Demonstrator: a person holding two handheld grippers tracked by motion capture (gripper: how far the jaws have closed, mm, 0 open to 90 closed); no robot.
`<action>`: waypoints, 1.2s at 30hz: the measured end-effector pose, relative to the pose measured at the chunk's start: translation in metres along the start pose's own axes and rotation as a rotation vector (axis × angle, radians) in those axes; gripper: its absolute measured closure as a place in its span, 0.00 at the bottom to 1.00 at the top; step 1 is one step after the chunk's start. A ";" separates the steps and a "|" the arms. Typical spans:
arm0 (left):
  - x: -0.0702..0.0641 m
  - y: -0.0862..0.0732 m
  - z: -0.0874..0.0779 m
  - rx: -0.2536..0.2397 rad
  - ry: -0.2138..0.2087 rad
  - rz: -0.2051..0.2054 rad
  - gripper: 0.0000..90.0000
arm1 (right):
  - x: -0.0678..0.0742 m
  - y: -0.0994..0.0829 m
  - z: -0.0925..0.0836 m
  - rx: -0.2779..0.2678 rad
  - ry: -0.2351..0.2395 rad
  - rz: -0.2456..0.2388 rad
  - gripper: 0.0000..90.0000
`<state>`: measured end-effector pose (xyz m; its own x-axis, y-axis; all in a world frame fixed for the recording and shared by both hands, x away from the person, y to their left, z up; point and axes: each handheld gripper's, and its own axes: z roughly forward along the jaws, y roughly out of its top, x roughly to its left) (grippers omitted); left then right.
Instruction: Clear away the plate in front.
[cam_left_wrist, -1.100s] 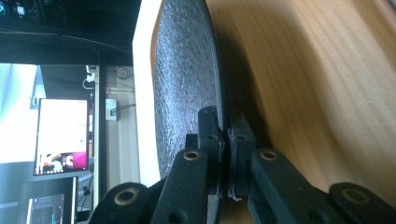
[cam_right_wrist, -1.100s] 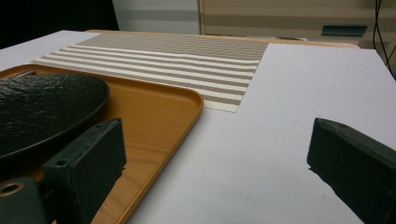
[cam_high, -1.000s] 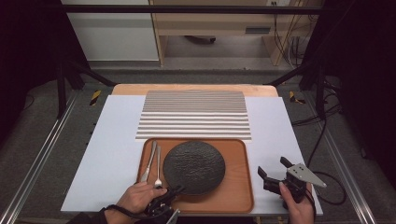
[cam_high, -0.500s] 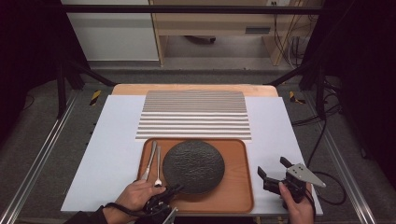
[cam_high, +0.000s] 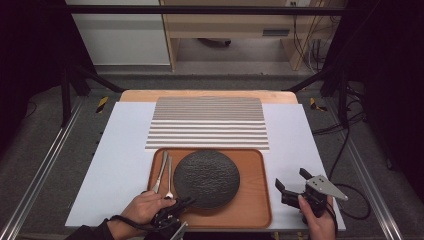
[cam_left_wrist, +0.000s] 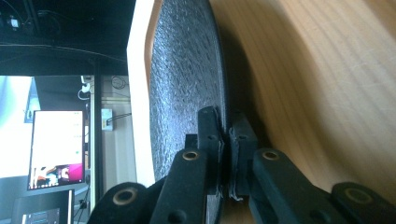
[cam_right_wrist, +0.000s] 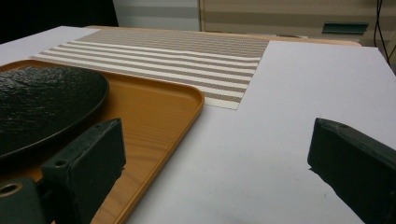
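Your left hand-held gripper (cam_high: 184, 203) is clenched on the near left rim of the dark plate (cam_high: 206, 178), which lies on the tray (cam_high: 255, 200). Grasp is done; lifting remains. Your right hand-held gripper (cam_high: 291, 184) waits released over the desk (cam_high: 295, 135).

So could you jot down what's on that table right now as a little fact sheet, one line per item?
left gripper: shut on the dark plate's near rim
dark plate: lies on the tray
tray: wooden, on the white table cover
cutlery: two metal pieces, left of the plate on the tray
striped mat: beyond the tray
right gripper: open, holding nothing, right of the tray
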<state>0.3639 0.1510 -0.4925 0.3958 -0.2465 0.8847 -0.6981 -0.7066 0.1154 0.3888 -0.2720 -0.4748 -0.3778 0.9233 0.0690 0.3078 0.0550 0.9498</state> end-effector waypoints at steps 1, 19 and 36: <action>0.000 0.000 0.000 0.003 -0.004 0.004 0.95 | 0.000 0.000 0.000 0.001 0.001 0.001 0.05; -0.003 -0.002 0.001 0.003 -0.025 0.005 0.93 | 0.001 0.000 0.000 0.002 0.002 -0.010 0.05; 0.001 -0.005 0.004 -0.015 -0.026 -0.043 0.68 | 0.002 0.000 0.001 0.008 0.006 -0.018 0.05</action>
<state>0.3699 0.1515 -0.4937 0.4409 -0.2330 0.8668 -0.6886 -0.7072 0.1602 0.3886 -0.2697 -0.4751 -0.3888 0.9197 0.0540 0.3080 0.0745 0.9485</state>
